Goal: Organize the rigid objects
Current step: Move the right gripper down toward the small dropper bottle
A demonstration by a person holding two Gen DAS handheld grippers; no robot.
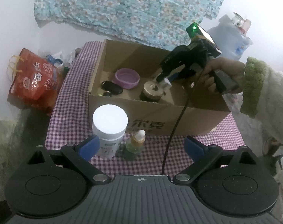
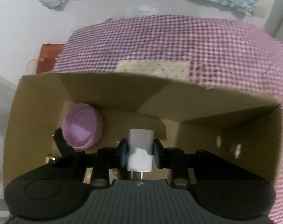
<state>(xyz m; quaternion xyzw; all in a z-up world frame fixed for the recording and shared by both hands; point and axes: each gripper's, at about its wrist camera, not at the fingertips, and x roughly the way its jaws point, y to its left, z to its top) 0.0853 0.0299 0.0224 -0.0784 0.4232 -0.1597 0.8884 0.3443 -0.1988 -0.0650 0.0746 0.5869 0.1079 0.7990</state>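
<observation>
Cardboard box (image 1: pixel 156 115) on checked tablecloth (image 1: pixel 74 97); front wall prints Chinese characters "尔克", partly cut off. White jar (image 1: pixel 109 125) label unreadable. Red bag (image 1: pixel 35 82) at 9 o'clock of box, gold characters illegible.

Right gripper (image 2: pixel 140 153) inside box, pads pinching white charger plug (image 2: pixel 140 149), prongs toward camera; purple bowl (image 2: pixel 82 127) at 10 o'clock of it.

Left gripper (image 1: pixel 141 146) spread wide, empty; jar and dropper bottle (image 1: pixel 135 142) between jaws, untouched.

Black two-finger left gripper (image 1: pixel 141 146), blue pads (image 1: pixel 91 146), silver pivot screws, ribbed grey housing (crosshair mark), green fuzzy sleeve cuff (image 1: pixel 253 87).
</observation>
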